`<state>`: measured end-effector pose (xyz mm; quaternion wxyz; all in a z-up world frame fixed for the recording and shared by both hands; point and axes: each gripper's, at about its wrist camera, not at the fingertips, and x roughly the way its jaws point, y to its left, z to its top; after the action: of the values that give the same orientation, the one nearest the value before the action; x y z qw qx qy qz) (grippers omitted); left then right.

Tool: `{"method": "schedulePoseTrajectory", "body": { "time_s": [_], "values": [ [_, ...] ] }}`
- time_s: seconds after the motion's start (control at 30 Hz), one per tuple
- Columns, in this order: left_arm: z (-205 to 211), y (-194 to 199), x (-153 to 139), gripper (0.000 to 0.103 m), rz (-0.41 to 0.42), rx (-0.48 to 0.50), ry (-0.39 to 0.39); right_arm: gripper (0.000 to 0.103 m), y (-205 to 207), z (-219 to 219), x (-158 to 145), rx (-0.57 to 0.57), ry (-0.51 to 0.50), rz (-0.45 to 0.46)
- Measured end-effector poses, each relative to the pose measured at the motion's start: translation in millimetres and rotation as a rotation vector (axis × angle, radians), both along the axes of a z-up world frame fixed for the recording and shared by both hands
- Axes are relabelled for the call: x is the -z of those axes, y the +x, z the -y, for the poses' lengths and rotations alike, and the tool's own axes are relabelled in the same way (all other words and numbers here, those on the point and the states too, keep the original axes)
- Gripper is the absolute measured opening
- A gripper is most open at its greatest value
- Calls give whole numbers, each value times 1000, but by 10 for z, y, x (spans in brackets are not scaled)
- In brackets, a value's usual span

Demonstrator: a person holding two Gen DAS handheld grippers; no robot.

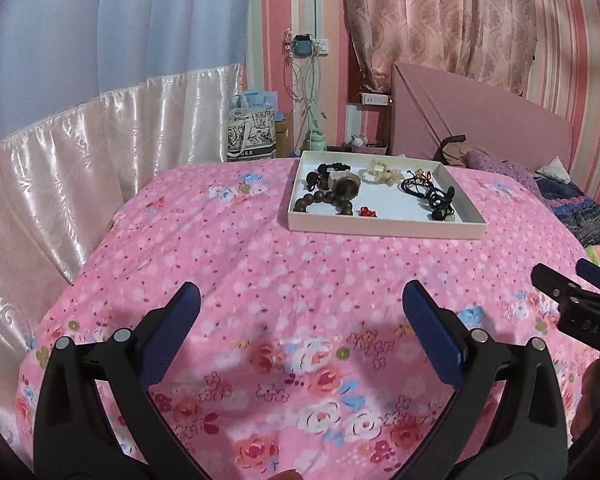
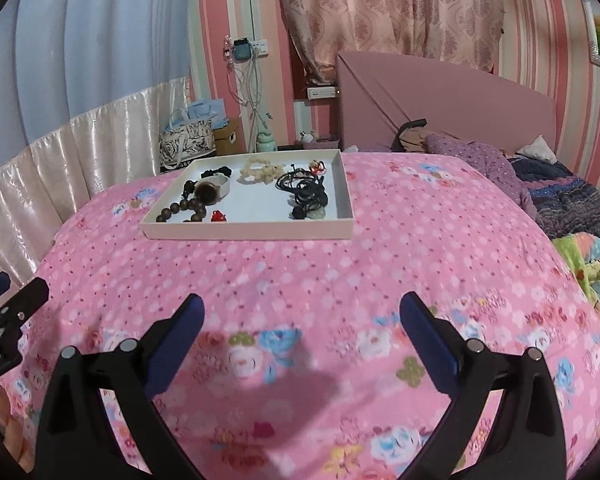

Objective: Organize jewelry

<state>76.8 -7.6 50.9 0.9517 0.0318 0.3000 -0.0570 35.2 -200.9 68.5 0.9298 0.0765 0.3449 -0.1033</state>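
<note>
Left hand-held gripper (image 1: 301, 304) and right hand-held gripper (image 2: 302, 314) both hang over the near part of the pink floral bedspread (image 1: 228, 248), fingers spread wide, gripping nothing. Farther back on the bed lies a shallow white tray (image 2: 244, 229); it holds brown wooden beads (image 2: 180, 210), a small red piece (image 2: 218, 216), a cream bead bracelet (image 2: 258, 172) and a tangle of black cords (image 2: 304, 192). Beyond: pink headboard (image 2: 440, 108), patterned curtain (image 2: 388, 12).
</note>
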Motion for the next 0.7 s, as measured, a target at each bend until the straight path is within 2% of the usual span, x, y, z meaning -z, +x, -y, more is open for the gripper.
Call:
{"method": "schedulePoseTrajectory", "body": {
  "time_s": [0.2, 0.4, 0.7],
  "values": [
    [20, -124, 32, 100, 17, 8, -1, 98, -151, -5, 4, 25, -2, 17],
    [32, -226, 21, 100, 34, 20, 2, 98, -221, -68, -25, 51, -56, 30],
    [23, -288, 28, 100, 60, 6, 15, 98, -232, -125, -34, 36, -74, 33]
  ]
}}
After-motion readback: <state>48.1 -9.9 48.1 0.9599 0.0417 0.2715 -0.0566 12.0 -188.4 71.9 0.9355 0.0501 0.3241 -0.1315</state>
